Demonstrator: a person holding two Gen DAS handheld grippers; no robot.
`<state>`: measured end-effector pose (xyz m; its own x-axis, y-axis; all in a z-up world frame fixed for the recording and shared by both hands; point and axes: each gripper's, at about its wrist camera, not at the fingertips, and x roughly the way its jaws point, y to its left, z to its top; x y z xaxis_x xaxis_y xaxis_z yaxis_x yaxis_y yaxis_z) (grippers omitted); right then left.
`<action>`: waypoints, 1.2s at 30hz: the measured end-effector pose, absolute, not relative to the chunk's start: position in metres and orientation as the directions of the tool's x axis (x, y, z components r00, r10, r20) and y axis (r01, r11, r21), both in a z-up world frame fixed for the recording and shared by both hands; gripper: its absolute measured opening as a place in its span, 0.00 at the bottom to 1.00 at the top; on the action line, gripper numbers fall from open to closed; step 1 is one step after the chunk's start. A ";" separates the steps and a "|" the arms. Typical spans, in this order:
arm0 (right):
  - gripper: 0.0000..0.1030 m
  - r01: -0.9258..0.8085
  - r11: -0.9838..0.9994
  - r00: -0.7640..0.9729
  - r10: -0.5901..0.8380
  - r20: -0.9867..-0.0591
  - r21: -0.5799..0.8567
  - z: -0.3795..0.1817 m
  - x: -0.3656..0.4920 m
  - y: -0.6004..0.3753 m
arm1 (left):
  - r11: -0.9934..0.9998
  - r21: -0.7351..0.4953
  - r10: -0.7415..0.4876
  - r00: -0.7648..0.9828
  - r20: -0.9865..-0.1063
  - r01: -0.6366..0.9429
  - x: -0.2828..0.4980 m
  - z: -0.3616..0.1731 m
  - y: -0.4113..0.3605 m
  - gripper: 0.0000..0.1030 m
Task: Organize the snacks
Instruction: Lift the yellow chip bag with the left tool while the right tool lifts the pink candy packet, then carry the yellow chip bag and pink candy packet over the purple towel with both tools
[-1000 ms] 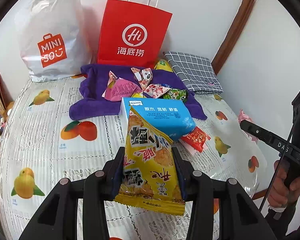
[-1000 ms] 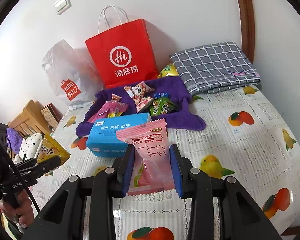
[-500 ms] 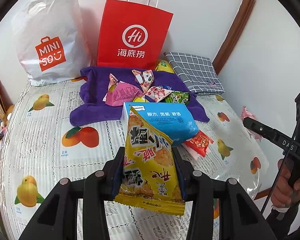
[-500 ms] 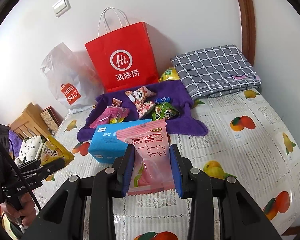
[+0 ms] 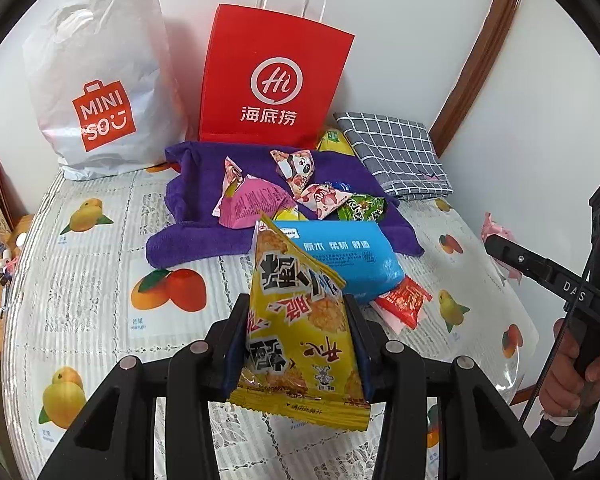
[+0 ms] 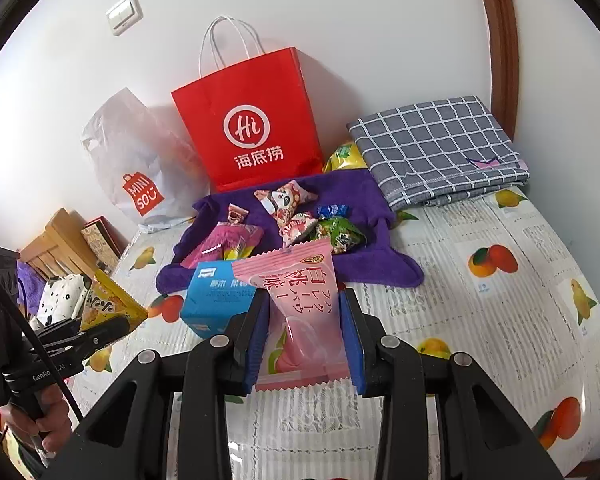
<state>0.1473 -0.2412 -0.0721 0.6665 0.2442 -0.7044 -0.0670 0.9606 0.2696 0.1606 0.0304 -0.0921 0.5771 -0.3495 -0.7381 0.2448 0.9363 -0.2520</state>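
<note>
My desk [image 5: 80, 280], under a fruit-print cover, carries a red paper bag [image 5: 274, 80], a white plastic bag [image 5: 100, 92] and a purple towel [image 5: 196, 236] strewn with small snacks. My left claw [image 5: 296, 340] is clamped on a yellow snack packet [image 5: 296, 320]; my right claw [image 6: 304, 336] pinches a pink peach packet [image 6: 304, 312]. Both are raised above the desk, near the blue tissue pack [image 6: 216, 296]. I judge both light, crinkly and slippery, best gripped mid-body, gently. Only the left view shows the red sachet [image 5: 404, 300]; only the right shows the wall switch [image 6: 125, 14].

yellow packet [image 5: 332, 140] half hidden behind red bag [image 5: 272, 80]
</note>
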 end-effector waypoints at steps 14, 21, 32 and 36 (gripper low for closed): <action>0.34 -0.075 0.956 0.669 0.259 -0.696 0.284 -0.071 0.167 -0.239 | 0.940 -0.240 -0.339 0.590 -0.733 0.242 0.174 -0.084 0.029 0.41; 0.34 -0.085 0.959 0.673 0.255 -0.694 0.269 -0.069 0.180 -0.235 | 0.940 -0.245 -0.340 0.593 -0.730 0.237 0.185 -0.083 0.030 0.41; 0.34 -0.091 0.960 0.681 0.255 -0.687 0.266 -0.074 0.216 -0.227 | 0.951 -0.238 -0.310 0.604 -0.734 0.199 0.212 -0.094 0.041 0.41; 0.34 -0.085 0.964 0.678 0.241 -0.694 0.251 -0.080 0.234 -0.223 | 0.951 -0.244 -0.309 0.601 -0.737 0.189 0.225 -0.096 0.046 0.41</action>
<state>0.2340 -0.2232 -0.0804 0.6784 0.2406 -0.6942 -0.0851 0.9642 0.2510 0.2247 0.0462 -0.0960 0.6009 -0.3087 -0.7373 0.1892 0.9511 -0.2441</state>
